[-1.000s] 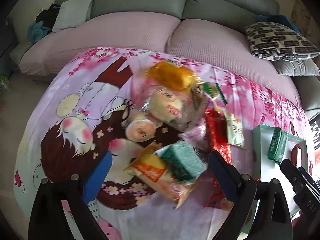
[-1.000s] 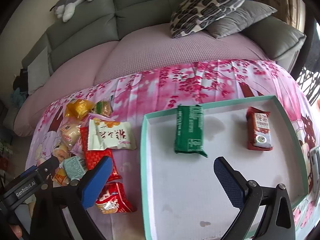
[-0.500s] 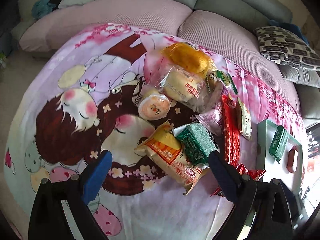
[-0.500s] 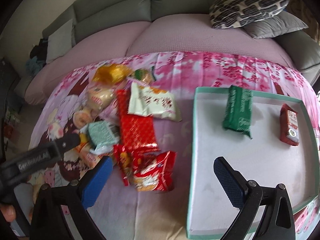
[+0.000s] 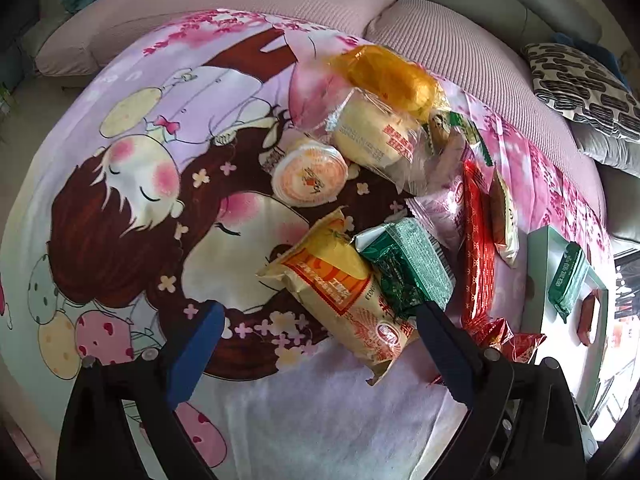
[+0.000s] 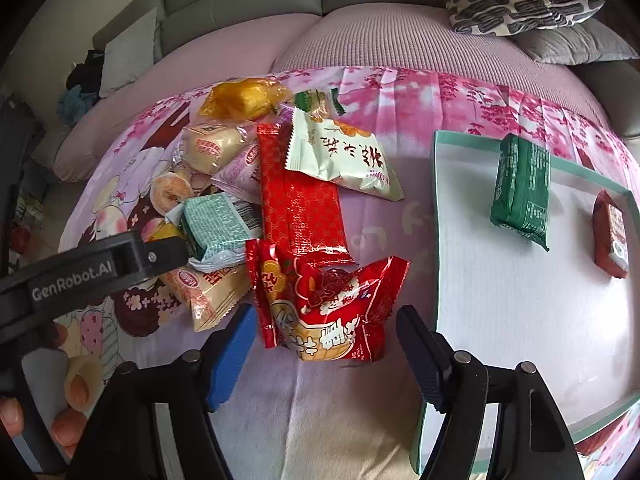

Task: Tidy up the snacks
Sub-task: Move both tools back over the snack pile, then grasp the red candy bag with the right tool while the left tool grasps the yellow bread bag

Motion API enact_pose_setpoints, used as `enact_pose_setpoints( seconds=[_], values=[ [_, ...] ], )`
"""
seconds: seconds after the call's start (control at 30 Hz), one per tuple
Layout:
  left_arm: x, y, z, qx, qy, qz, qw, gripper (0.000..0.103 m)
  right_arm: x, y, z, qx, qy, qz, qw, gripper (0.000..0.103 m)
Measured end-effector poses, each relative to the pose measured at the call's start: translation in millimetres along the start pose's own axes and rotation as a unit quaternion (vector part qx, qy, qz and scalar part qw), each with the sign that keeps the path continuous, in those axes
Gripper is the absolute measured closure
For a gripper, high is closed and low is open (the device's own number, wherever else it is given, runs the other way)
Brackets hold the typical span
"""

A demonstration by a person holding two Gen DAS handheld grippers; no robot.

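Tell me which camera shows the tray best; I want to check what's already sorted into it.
The right wrist view: the tray lies broad and nearly whole, with the green packet and small red packet lying apart inside. The left wrist view shows the tray only as a squeezed sliver at its right edge, both packets barely readable.

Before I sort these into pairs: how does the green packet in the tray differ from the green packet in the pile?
The tray packet is dark green; the pile packet is paler mint with a barcode showing. The tray packet lies flat on the tray floor, clear of other snacks; the pile packet rests tilted on a yellow packet. Both are sealed, blocky foil wrappers.
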State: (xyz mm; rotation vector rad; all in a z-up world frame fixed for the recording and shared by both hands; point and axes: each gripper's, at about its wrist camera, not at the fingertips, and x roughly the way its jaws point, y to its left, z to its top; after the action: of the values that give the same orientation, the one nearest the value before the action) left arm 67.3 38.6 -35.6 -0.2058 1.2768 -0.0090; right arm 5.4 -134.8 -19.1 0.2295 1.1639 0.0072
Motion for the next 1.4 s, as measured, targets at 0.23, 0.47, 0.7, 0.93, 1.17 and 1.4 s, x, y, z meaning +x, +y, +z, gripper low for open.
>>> enact_pose_setpoints(
  seconds=[0.23, 0.47, 0.7, 0.93, 1.17, 1.4],
  values=[
    [11, -8, -2, 0.001, 0.016, -0.007, 0.9999, 0.008, 7, -1, 1, 0.005, 0.001, 0.01, 1.0, 0.032],
    [23, -13, -3, -0.005, 0.032, -0.028, 0.9991, 0.028, 9, 0, 3, 0.004, -0.003, 0.005, 1.0, 0.039],
    [31, -16, -2, -0.019, 0.037, -0.025, 0.9988, 0.05, 11, 3, 3, -0.007, -0.005, 0.0, 1.0, 0.042],
    [23, -10, -3, -0.027, 0.026, -0.029, 0.9989, 0.059, 10, 4, 2, -0.014, -0.004, -0.007, 1.0, 0.043],
    [10, -5, -2, -0.04, 0.005, -0.035, 0.9986, 0.069, 0, 1, 2, -0.006, -0.018, -0.008, 1.0, 0.045],
    [-5, -2, -2, -0.045, -0.02, -0.042, 0.9979, 0.072, -14, 3, 2, -0.003, -0.034, -0.004, 0.999, 0.045]
  ],
)
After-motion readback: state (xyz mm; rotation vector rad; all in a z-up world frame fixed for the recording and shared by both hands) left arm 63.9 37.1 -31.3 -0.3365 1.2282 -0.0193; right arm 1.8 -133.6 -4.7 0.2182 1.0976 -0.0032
